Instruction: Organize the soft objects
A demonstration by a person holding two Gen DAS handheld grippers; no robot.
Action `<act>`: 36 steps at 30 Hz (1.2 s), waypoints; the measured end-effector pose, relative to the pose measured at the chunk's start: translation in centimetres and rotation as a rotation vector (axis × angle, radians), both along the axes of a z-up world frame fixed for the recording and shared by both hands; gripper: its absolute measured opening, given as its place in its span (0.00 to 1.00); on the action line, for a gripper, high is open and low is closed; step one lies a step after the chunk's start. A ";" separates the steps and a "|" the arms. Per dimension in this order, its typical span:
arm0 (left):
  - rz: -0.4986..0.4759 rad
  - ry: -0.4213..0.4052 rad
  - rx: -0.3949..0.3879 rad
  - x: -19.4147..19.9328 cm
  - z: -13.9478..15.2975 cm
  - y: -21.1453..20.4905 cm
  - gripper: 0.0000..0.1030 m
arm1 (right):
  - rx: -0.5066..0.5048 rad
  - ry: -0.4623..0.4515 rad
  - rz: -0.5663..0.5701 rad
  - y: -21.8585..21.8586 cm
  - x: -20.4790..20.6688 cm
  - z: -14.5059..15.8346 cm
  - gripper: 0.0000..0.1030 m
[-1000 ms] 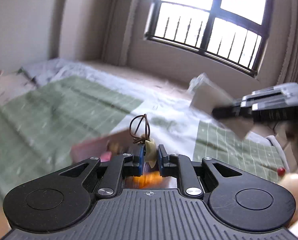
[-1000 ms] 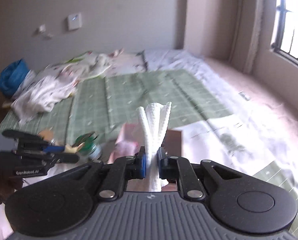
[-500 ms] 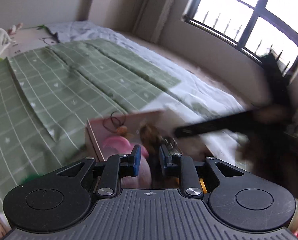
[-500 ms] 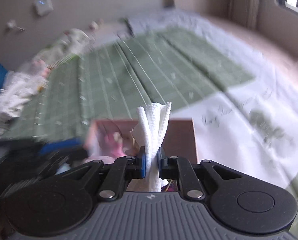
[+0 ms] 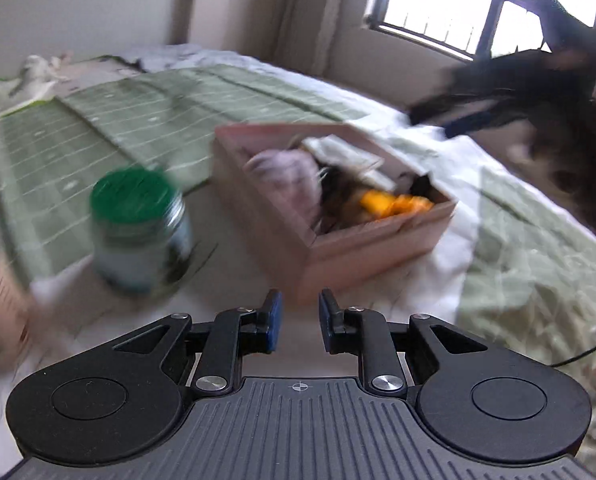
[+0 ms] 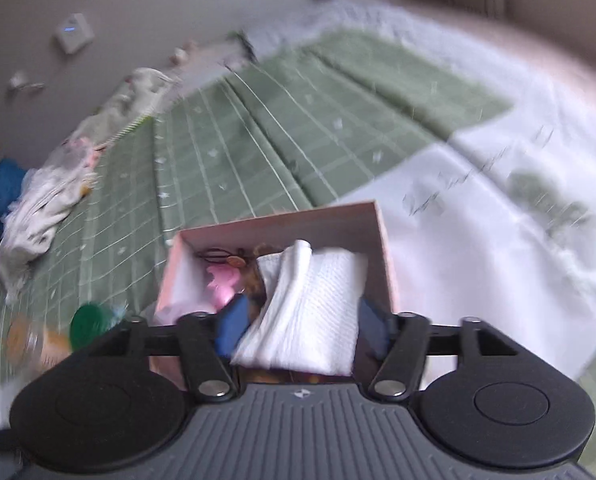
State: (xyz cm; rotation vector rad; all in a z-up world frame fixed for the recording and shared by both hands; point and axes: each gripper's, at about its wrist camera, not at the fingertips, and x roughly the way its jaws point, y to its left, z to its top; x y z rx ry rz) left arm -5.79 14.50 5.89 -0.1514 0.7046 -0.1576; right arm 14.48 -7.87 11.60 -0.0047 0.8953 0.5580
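A pink cardboard box (image 5: pixel 381 240) sits on the bed and holds soft things: a pink plush (image 5: pixel 286 176), something orange (image 5: pixel 393 202) and dark items. My left gripper (image 5: pixel 296 322) is open and empty, just in front of the box's near corner. In the right wrist view the box (image 6: pixel 282 222) is right below my right gripper (image 6: pixel 298 330), which is wide open. A white folded cloth (image 6: pixel 309 308) lies between the jaws on top of the box's contents. A pink plush (image 6: pixel 224 280) and a hair tie (image 6: pixel 218 255) show inside.
A glass jar with a green lid (image 5: pixel 138 232) stands left of the box; it also shows in the right wrist view (image 6: pixel 88 324). Green checked sheets (image 6: pixel 258 132) and a white sheet (image 6: pixel 477 208) cover the bed. Crumpled white clothes (image 6: pixel 42 204) lie far left. A window (image 5: pixel 477 4) is behind.
My right gripper opened and let the white cloth drop into the box. My left gripper released its small item, opened, and pulled back from the box toward the jar side.
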 end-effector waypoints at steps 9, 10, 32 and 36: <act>-0.025 -0.069 0.077 -2.1 -3.2 -4.3 0.22 | -0.198 -0.098 0.084 -3.4 -10.4 -8.4 0.87; -0.021 -0.062 0.084 -1.7 -3.5 -4.8 0.22 | -0.193 -0.088 0.072 -3.1 -10.4 -9.4 0.87; 0.057 -0.044 0.147 1.4 -5.3 -8.5 0.22 | -0.088 -0.274 -0.111 -3.6 -13.7 -14.9 1.00; 0.058 -0.045 0.153 1.4 -5.3 -8.6 0.22 | -0.077 -0.285 -0.113 -3.8 -13.8 -15.0 1.00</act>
